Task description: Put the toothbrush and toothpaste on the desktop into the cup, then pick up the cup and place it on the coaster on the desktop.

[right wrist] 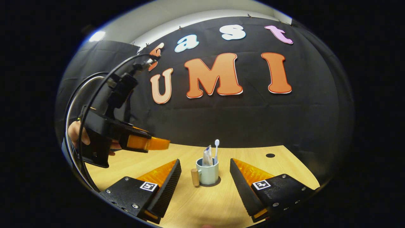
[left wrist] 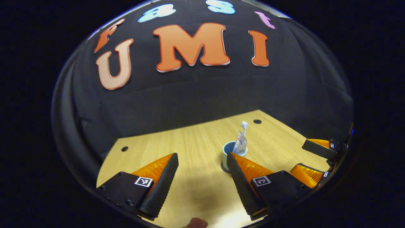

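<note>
We see a light wood-grain table (right wrist: 284, 167) across the lower part of the right gripper view, its far edge meeting the black cloth wall. A small round dark hole (right wrist: 270, 155) sits in its surface at the right of centre; in the left gripper view two such holes (left wrist: 124, 148) show, one at the left edge and one at the upper right. A pale cup (right wrist: 207, 174) with a wooden handle stands upright on the table at lower centre, a coaster's dark rim showing under its base.

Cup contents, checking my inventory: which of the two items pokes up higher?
The toothbrush: its bristled head rises above the toothpaste tube beside it in the cup.
</note>
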`<state>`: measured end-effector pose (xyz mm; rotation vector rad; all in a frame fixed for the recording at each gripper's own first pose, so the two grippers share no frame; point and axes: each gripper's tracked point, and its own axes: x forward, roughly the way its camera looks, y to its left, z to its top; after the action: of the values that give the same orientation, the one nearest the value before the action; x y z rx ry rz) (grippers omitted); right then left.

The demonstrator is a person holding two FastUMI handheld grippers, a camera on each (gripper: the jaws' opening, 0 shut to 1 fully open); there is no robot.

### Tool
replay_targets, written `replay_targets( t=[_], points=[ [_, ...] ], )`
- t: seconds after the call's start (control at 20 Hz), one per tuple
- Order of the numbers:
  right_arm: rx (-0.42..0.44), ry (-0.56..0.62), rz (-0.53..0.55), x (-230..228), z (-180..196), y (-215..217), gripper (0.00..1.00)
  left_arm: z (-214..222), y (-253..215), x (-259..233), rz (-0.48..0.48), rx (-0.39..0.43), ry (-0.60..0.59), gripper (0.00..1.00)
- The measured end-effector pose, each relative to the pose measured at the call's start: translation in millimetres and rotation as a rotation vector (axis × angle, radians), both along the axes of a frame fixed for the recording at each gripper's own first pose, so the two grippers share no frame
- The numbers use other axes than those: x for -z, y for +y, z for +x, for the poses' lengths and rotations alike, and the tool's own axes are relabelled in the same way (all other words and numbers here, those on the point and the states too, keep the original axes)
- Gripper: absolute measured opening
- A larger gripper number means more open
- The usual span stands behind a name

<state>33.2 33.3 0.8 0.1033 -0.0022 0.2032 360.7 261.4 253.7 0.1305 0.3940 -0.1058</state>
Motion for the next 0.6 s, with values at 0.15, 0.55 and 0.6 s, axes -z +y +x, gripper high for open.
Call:
replay_targets(
  t=[0.15, 0.55, 0.6],
  points=[
    [-0.018, -0.043, -0.003, -10, 1, 18, 0.93, -23, 9, -23, -0.009, -0.055, -0.167, 0.99],
    [-0.069, -0.233, 0.013, -47, -15, 54, 0.93, -93, 69, -81, -0.087, -0.177, -0.538, 1.0],
    [-0.077, -0.257, 0.014, -51, -17, 57, 0.93, -99, 73, -74, -0.08, -0.185, -0.551, 1.0]
  ],
)
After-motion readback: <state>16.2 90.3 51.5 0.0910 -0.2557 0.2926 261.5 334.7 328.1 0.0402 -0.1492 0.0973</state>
